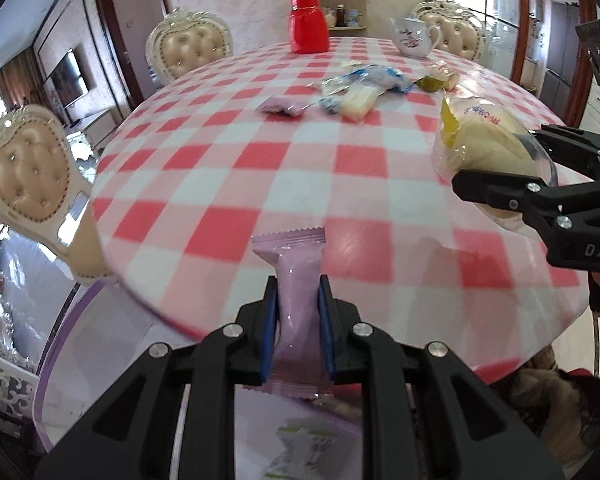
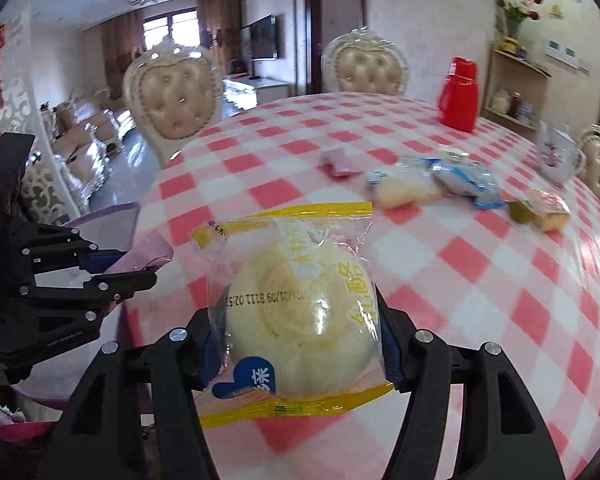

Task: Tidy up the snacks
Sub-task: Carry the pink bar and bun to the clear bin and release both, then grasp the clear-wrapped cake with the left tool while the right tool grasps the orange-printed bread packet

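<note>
My left gripper (image 1: 298, 300) is shut on a pink snack packet (image 1: 296, 292), held upright over the table's near edge. My right gripper (image 2: 300, 320) is shut on a round bun in a clear wrapper with yellow seals (image 2: 300, 304); the same bun (image 1: 488, 140) and right gripper (image 1: 496, 164) show at the right of the left wrist view. The left gripper (image 2: 128, 270) with its pink packet (image 2: 144, 256) appears at the left of the right wrist view. Several loose snacks (image 1: 360, 88) lie farther back on the checked table (image 1: 260, 184).
A white box with a purple rim (image 1: 100, 344) sits below the table's near edge, a small packet (image 1: 304, 444) inside it. A red jug (image 1: 308, 24) and a white teapot (image 1: 414, 38) stand at the far side. Padded chairs (image 1: 192, 46) ring the table.
</note>
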`<state>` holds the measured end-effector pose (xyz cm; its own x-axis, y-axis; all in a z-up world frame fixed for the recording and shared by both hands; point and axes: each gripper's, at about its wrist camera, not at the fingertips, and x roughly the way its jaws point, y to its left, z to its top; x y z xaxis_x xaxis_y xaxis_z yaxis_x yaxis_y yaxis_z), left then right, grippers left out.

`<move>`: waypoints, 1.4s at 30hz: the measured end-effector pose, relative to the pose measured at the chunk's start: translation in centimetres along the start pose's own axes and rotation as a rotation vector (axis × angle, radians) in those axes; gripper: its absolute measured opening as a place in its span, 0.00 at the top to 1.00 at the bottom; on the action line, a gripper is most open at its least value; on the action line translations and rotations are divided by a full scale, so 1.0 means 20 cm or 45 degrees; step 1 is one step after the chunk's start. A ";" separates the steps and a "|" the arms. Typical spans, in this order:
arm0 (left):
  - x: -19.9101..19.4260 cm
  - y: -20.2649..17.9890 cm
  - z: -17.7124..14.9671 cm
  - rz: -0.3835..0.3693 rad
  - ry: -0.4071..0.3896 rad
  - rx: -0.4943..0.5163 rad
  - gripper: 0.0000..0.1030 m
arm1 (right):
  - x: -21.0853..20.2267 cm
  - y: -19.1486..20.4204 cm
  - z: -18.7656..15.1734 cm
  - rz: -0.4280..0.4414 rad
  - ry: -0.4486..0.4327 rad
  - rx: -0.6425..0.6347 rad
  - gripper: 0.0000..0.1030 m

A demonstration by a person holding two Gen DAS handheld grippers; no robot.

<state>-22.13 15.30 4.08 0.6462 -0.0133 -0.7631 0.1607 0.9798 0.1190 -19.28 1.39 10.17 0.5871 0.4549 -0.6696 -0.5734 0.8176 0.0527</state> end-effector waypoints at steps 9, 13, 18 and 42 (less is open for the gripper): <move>-0.02 0.29 -0.19 0.093 0.059 -0.096 0.81 | 0.13 0.37 0.03 0.146 0.063 -0.147 0.41; -0.02 0.42 -0.26 0.139 0.089 -0.121 0.81 | 0.17 0.55 0.03 0.202 0.086 -0.231 0.41; -0.03 0.56 -0.37 0.192 0.135 -0.161 0.81 | 0.21 0.75 -0.01 0.273 0.127 -0.333 0.40; -0.09 0.73 -0.26 0.313 0.067 -0.361 0.10 | 0.06 0.41 -0.06 0.309 0.027 -0.103 0.25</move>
<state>-24.73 30.70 3.86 0.5995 0.2318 -0.7660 -0.2120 0.9689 0.1272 -23.85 8.21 8.95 0.4151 0.6264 -0.6598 -0.7406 0.6539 0.1549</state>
